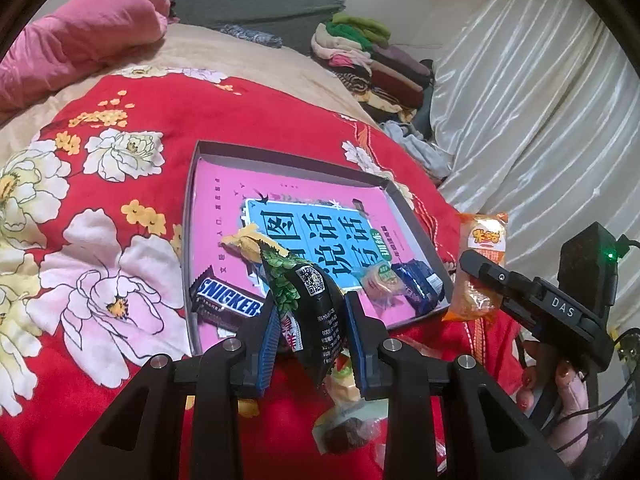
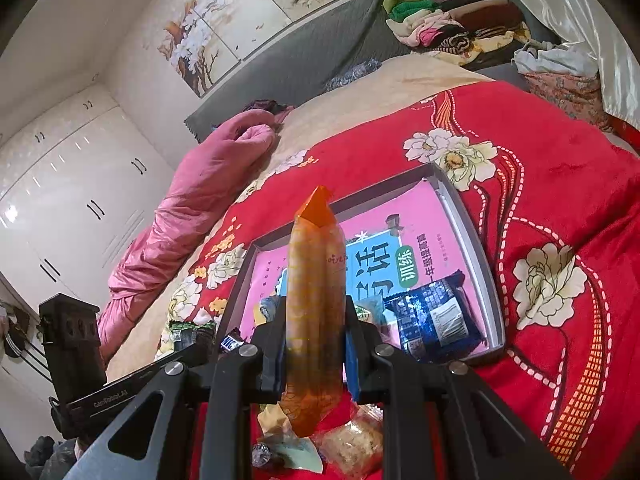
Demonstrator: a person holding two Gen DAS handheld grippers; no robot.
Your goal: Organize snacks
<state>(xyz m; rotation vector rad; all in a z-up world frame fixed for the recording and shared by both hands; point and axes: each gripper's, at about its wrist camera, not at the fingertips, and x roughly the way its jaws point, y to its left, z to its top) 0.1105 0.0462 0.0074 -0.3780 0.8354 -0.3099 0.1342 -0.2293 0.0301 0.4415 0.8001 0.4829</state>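
the left gripper (image 1: 312,316) is pinching a black snack packet (image 1: 316,300) between its blue pads, jaws drawn in to the width of the packet and gripping its lower half, so the printed top is standing up over the near edge of the shallow grey box (image 1: 404,196); the right gripper (image 2: 314,344) is clamped tight on an orange snack packet (image 2: 316,292), held edge-on and upright, hovering just short of the box's near rim; inside the box, lying on a pink book (image 1: 224,184) that lines the floor, are a snickers bar (image 1: 230,300), a blue packet (image 1: 420,284), a round biscuit packet (image 1: 380,280) and a yellow-wrapped sweet (image 1: 246,240); more loose snacks (image 2: 352,440) are waiting on the red floral blanket (image 1: 100,220) below both grippers.

the step in hand looks like carrying both packets into the box; to do it well, each packet is best brought fully past the rim before the jaws are let go, and lowered close to the book so it is lying flat rather than toppling out; the open pink stretch toward the far side is giving the clearest landing, away from the snickers bar; the two grippers are working near each other, so one side each is avoiding a clash; the blanket is soft, and the box may be sitting slightly tilted, though the fisheye bend makes that hard to judge.
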